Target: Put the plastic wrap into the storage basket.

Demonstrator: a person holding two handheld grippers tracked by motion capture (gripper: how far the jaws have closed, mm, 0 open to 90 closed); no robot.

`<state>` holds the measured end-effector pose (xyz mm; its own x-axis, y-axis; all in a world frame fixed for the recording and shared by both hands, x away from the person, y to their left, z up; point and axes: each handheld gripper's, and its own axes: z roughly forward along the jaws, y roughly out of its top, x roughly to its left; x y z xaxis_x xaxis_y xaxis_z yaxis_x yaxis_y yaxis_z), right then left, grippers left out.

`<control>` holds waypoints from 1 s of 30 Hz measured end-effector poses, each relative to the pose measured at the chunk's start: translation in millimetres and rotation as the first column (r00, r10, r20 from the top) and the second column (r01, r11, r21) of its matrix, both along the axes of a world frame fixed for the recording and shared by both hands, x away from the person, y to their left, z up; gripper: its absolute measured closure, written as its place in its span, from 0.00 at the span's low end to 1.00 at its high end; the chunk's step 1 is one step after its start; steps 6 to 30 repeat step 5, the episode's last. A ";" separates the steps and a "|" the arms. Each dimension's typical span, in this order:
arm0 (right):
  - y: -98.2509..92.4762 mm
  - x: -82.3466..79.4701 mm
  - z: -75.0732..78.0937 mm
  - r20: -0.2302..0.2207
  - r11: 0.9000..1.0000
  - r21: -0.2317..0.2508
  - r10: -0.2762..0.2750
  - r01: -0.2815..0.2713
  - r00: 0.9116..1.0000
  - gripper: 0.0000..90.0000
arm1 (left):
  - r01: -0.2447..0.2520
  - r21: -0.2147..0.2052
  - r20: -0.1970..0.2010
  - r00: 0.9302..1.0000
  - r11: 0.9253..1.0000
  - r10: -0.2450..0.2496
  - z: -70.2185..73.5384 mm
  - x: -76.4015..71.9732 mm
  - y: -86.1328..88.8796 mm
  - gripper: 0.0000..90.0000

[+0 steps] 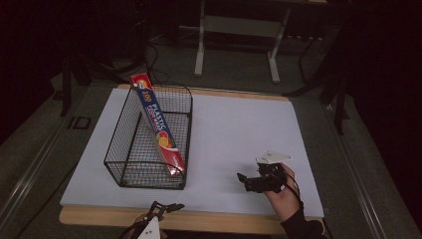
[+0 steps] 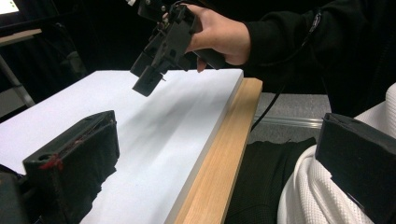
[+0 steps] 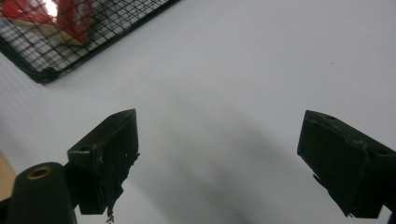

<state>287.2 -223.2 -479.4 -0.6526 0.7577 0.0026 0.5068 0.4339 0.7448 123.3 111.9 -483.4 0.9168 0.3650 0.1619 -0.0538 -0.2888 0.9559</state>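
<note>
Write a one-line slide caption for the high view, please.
Plastic wrap box leans in a wire basket; right gripper hovers open nearby.

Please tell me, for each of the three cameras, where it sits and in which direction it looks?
High view: above the near edge, looking forward and down on the white board, wire basket and both grippers.
Left gripper view: between its open jaws, facing along the near edge; right hand, right gripper.
Right gripper view: between its open jaws, down at the board, basket corner.
Shared: board, basket.
</note>
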 end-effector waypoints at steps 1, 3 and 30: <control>-0.2 0.3 -0.8 0.002 1.000 -0.004 0.002 -0.002 1.000 0.13 | 0.000 -0.001 -0.001 1.000 1.000 0.000 0.0 0.0 0.0 0.00; -0.4 1.2 -2.0 -0.001 1.000 -0.012 0.002 -0.002 1.000 0.13 | 0.001 -0.001 -0.002 1.000 1.000 -0.001 -0.1 0.1 0.1 0.00; -0.2 1.8 -2.9 -0.002 1.000 -0.016 0.006 -0.006 1.000 0.13 | 0.001 -0.002 -0.003 1.000 1.000 -0.001 -0.1 0.3 0.3 0.00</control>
